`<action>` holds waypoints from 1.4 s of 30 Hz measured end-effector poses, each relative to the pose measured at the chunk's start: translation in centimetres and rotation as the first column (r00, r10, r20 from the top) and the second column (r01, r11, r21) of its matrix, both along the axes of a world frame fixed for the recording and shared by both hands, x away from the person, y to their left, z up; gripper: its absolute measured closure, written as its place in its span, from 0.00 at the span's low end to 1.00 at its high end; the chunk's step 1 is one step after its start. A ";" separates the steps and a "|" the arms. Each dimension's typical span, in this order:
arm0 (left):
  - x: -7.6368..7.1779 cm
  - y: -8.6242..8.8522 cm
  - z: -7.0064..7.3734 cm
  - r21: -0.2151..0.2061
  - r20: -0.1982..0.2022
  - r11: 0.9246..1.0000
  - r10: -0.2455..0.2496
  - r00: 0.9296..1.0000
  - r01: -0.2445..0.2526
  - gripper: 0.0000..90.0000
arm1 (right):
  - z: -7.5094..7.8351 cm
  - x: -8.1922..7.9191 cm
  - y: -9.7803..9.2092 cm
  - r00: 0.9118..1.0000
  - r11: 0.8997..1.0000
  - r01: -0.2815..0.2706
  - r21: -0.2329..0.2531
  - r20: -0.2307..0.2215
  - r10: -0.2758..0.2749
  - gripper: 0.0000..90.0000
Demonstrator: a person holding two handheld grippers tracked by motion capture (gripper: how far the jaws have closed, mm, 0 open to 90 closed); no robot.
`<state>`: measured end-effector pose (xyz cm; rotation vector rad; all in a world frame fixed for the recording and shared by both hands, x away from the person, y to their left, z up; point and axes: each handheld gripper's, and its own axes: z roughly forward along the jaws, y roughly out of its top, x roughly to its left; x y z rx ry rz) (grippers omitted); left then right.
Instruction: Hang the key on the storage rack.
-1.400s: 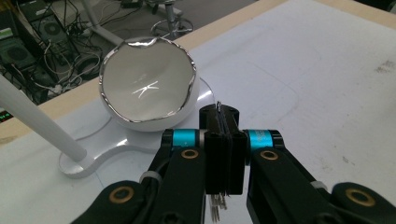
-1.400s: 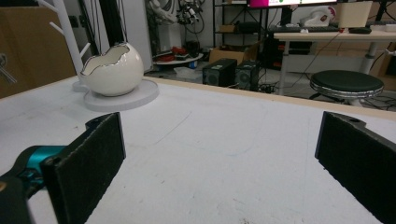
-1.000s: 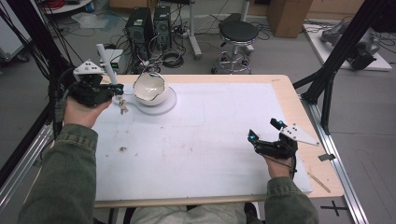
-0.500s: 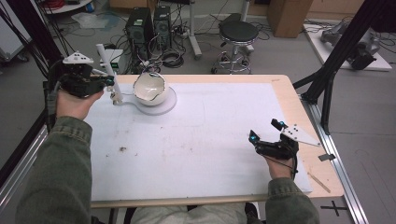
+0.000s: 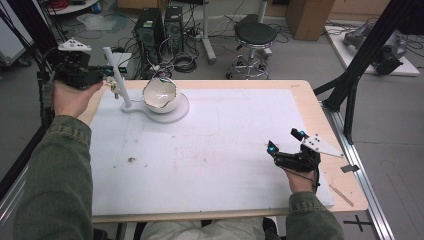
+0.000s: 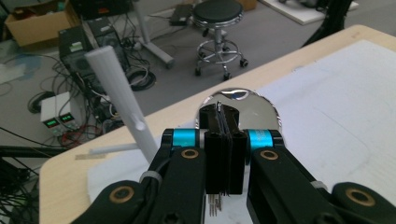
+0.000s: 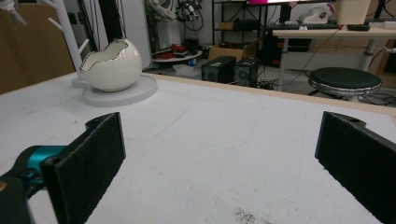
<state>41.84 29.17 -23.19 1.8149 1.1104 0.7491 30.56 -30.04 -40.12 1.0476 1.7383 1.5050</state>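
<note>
Pulled back beside white stand [image 5: 120,80] with left claw [image 5: 107,80] clamped on shiny metal piece [image 6: 243,100]: probably light, stiff, slippery; pinch flat faces. Right claw [image 5: 285,140] gaping, empty.

My olive-green sleeves [image 5: 55,170] end in ribbed cuffs; my black grippers carry teal collars [image 6: 186,137] and brass screws [image 6: 122,193].

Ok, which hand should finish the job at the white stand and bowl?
The left gripper: it is shut on a shiny metal piece right beside the white post and eggshell bowl. The right gripper sits open and empty, far across the table.
</note>
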 end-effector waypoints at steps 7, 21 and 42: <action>0.8 1.7 0.1 -0.019 0.011 0.998 0.067 0.998 -0.067 0.99 | -0.1 0.2 0.0 1.000 1.000 -0.014 -0.003 -0.007 0.014 0.01; 4.2 0.6 -0.1 0.043 0.045 0.994 0.094 0.995 -0.096 0.99 | -0.2 -0.4 -0.3 1.000 1.000 0.000 -0.026 -0.003 0.000 0.01; 6.9 1.1 -1.3 -0.046 -0.071 0.997 0.065 0.995 -0.068 0.77 | -0.4 -1.2 -1.1 0.999 0.999 0.016 -0.032 -0.030 -0.017 0.01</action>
